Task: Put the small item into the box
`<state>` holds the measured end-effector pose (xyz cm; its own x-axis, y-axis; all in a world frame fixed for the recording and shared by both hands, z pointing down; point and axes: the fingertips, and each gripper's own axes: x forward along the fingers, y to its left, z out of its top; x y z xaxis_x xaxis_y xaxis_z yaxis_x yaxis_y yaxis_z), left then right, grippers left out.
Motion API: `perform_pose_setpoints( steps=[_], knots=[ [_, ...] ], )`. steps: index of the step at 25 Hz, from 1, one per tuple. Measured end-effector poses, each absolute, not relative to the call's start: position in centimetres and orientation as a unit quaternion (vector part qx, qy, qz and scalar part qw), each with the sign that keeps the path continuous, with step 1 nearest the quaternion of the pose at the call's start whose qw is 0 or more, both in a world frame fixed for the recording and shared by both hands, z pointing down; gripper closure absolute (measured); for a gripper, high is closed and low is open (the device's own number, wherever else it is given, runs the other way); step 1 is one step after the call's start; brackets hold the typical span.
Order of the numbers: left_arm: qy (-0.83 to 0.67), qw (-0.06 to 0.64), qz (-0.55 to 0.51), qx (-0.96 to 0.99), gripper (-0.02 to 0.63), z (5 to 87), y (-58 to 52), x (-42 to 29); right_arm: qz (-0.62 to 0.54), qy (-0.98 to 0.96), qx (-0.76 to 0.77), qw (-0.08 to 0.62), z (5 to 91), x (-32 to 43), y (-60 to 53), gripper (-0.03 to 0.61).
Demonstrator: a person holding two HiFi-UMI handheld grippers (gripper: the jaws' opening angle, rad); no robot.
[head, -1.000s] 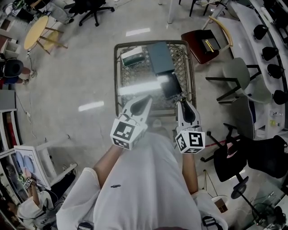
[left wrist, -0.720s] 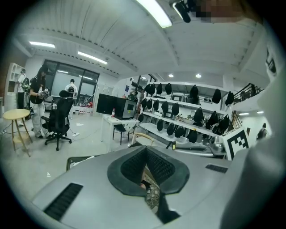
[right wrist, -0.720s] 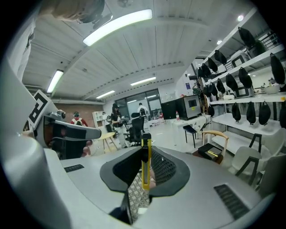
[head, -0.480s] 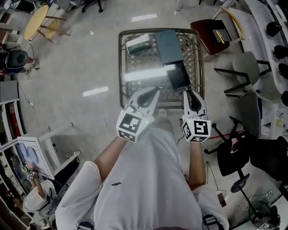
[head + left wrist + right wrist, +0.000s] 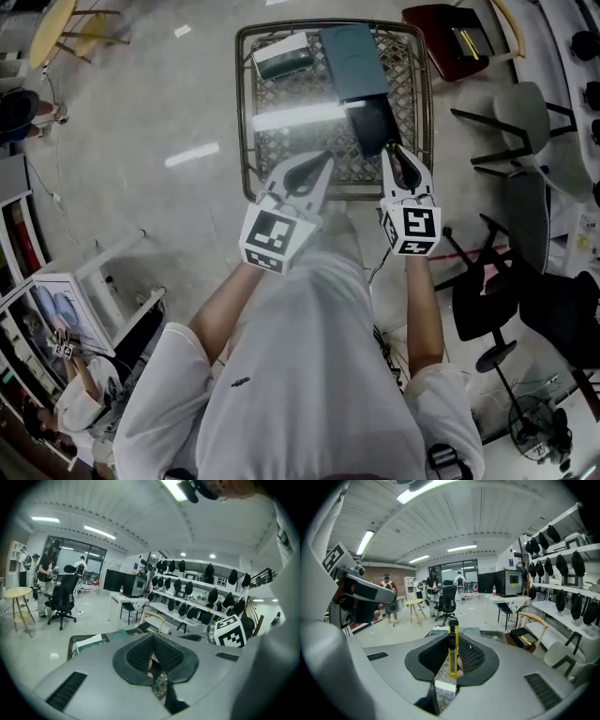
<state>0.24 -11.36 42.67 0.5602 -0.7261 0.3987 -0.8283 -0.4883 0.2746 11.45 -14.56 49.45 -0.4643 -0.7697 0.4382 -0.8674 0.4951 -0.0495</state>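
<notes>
The right tool [image 5: 394, 152] is clamped on the small item, a yellow knife [image 5: 452, 660] that stands upright between its jaws with its top poking out past the tips, while the left tool [image 5: 322, 161] has its jaws together on nothing I can see and hangs just beside it, on its left. Both sit at the near edge of the surface [image 5: 246, 112]. A black box [image 5: 373, 127] lies right ahead of the right tool's tips, a teal box [image 5: 352, 58] beyond that, and a white and green box [image 5: 281, 56] further ahead of the left tool. Which one is meant I cannot tell, so the first risk is a drop into the wrong box. The grip looks thin too – the knife is pinched on its narrow sides, so a quick tilt could let it swivel or slide out short of the box. Letting go from high up could make it bounce off the edge and onto the floor
</notes>
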Motion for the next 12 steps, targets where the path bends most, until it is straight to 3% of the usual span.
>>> perform_pose_setpoints(
  steps=[12],
  knots=[
    [-0.461, 0.245, 0.127, 0.844, 0.612, 46.6, -12.8, -0.1, 0.139, -0.851, 0.432, 0.263, 57.3, 11.2, -17.2, 0.523]
  ],
)
